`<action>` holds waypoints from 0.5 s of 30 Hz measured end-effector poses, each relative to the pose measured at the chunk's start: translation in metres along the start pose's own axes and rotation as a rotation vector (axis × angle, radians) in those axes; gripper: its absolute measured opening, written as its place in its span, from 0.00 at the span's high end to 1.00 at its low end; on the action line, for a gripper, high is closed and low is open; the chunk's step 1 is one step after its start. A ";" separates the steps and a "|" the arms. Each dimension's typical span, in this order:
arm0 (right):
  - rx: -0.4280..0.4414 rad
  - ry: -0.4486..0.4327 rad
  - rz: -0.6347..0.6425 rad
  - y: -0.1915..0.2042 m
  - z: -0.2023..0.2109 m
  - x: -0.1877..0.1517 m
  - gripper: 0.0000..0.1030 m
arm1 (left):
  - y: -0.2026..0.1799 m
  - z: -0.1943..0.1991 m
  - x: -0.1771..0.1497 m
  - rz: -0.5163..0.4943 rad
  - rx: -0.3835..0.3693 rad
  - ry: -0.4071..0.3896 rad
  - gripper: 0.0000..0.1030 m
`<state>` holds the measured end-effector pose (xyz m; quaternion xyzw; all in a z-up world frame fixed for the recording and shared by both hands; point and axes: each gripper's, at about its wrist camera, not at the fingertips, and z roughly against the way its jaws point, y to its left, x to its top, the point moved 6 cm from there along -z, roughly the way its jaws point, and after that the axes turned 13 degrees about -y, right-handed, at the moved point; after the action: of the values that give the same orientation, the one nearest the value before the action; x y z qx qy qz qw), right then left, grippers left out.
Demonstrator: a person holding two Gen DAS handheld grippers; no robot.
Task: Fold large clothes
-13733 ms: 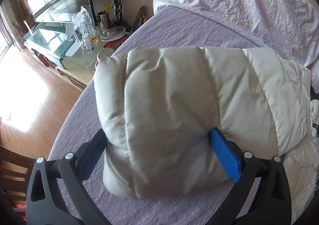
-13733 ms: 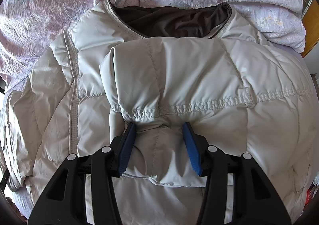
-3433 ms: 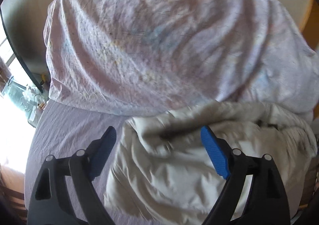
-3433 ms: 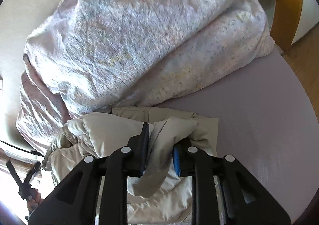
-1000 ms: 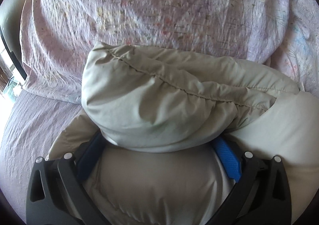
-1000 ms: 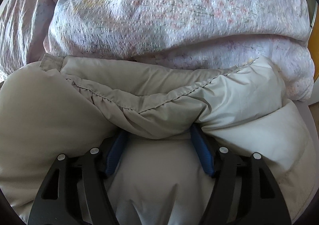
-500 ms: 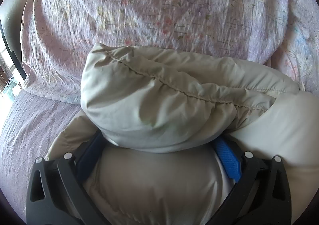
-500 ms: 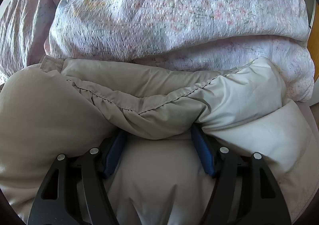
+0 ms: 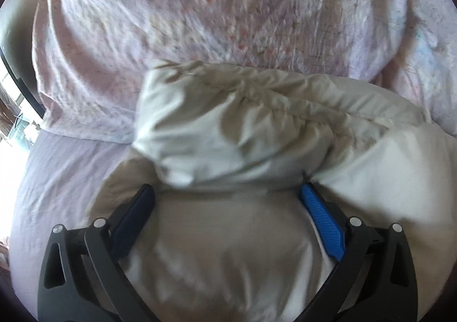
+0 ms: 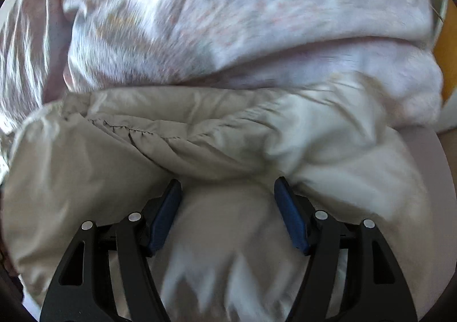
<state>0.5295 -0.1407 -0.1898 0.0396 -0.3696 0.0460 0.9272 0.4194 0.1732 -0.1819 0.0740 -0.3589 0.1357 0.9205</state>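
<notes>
Left gripper (image 9: 227,190) and right gripper (image 10: 227,183) spread wide, folded puffer jacket (image 9: 242,133) bulging between each

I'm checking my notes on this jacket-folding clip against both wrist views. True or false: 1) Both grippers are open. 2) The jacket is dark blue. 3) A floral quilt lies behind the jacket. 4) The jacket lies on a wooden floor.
1) True: the left gripper and the right gripper both have their jaws spread around jacket fabric.
2) False: it is cream-beige.
3) True: the floral quilt is bunched behind it.
4) False: it lies on the lilac bedsheet.
</notes>
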 end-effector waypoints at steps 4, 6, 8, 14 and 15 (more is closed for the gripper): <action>-0.089 -0.027 -0.055 -0.036 0.046 0.005 0.33 | 0.022 0.032 0.004 -0.030 0.022 -0.007 0.02; -0.137 -0.028 -0.091 -0.057 0.065 0.003 0.31 | 0.042 0.048 0.005 -0.023 0.028 -0.010 0.02; -0.162 -0.007 -0.155 -0.082 0.083 -0.005 0.29 | 0.061 0.058 0.001 -0.021 0.049 -0.002 0.02; -0.136 0.116 -0.328 -0.115 0.094 -0.047 0.26 | 0.105 0.062 -0.032 0.042 0.062 0.095 0.02; -0.113 0.136 -0.365 -0.117 0.094 -0.055 0.26 | 0.111 0.062 -0.041 0.071 0.034 0.127 0.02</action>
<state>0.4394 -0.2695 -0.1643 0.0508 -0.2949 -0.1412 0.9437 0.3173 0.2566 -0.1605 0.0683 -0.2997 0.1786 0.9347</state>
